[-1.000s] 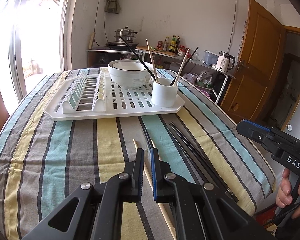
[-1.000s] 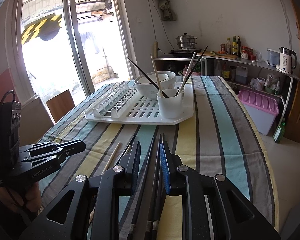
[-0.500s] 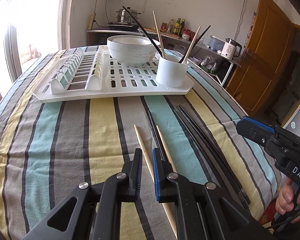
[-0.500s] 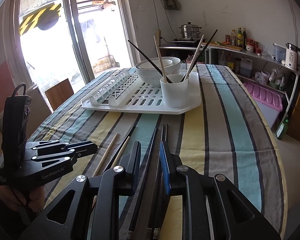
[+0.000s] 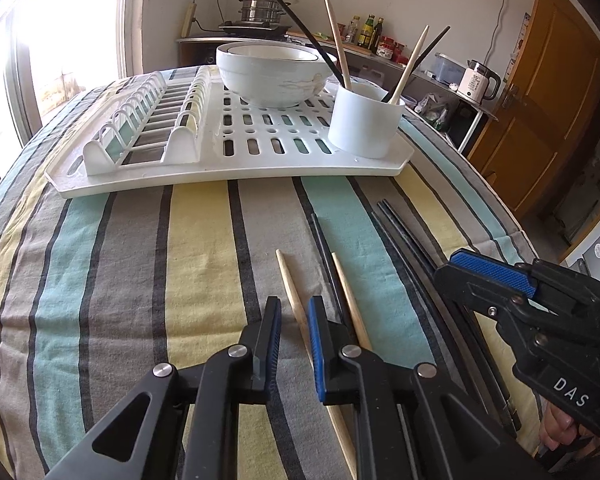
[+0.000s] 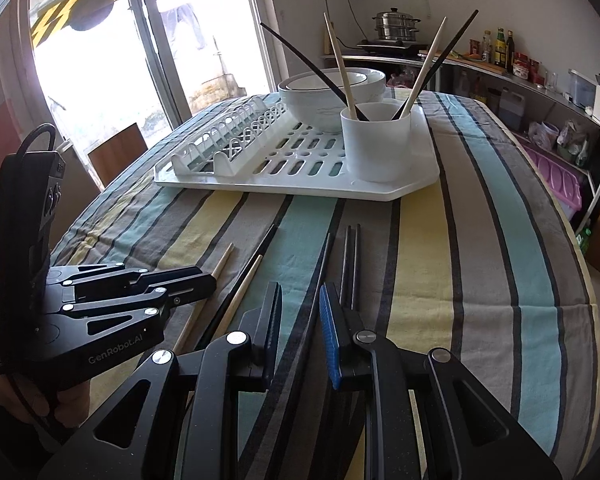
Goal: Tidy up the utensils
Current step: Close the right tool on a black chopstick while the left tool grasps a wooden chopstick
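Observation:
Wooden chopsticks (image 5: 290, 286) and several black chopsticks (image 5: 404, 240) lie loose on the striped tablecloth. My left gripper (image 5: 294, 320) is open and empty, low over the left wooden chopstick. My right gripper (image 6: 300, 308) is open and empty, just above a black chopstick (image 6: 320, 268), with a black pair (image 6: 350, 256) to its right. A white cup (image 5: 366, 120) on the white drying rack (image 5: 228, 156) holds several upright chopsticks. The cup (image 6: 376, 140) and rack (image 6: 300, 176) also show in the right wrist view.
Stacked white bowls (image 5: 272, 72) sit on the rack behind the cup. The table edge drops off at the right (image 5: 512, 228). A counter with bottles and a kettle (image 5: 478, 80) stands beyond, and a wooden door (image 5: 540, 92) is at right.
Both grippers have moved forward and lower toward the loose chopsticks. Their jaws have opened slightly wider.

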`<state>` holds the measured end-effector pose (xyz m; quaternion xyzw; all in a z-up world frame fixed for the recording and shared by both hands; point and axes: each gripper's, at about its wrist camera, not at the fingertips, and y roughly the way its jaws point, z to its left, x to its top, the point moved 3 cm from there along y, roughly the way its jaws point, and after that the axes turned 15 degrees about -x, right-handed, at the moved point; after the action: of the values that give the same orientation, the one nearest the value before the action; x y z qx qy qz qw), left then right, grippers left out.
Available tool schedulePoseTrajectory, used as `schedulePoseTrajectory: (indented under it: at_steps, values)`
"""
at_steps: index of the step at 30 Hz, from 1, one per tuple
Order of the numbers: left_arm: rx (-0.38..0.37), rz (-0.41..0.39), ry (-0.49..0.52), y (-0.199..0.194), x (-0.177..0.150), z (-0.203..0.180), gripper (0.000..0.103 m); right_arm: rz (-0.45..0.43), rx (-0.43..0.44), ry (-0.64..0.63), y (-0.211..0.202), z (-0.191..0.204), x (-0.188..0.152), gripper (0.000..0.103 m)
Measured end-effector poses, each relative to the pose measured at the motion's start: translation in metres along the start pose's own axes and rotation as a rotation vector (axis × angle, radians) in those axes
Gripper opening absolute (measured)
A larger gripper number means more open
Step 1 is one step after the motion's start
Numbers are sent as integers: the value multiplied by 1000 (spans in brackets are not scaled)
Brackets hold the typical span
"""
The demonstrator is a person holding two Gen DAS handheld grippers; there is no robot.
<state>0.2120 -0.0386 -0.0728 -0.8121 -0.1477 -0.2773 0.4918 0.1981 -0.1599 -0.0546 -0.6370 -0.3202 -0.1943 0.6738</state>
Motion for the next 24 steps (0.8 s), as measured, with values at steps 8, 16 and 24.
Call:
schedulePoseTrajectory:
  at_steps: [8,16,24]
  values:
    - [6,-6,35,3,3,0,13,51,-22,-19,21,4,4,19]
    - [-14,4,44,3,5,4,9,94,-50,-49,37,9,9,19]
    - [6,34,82,6,7,0,9,120,-99,-94,43,14,16,14]
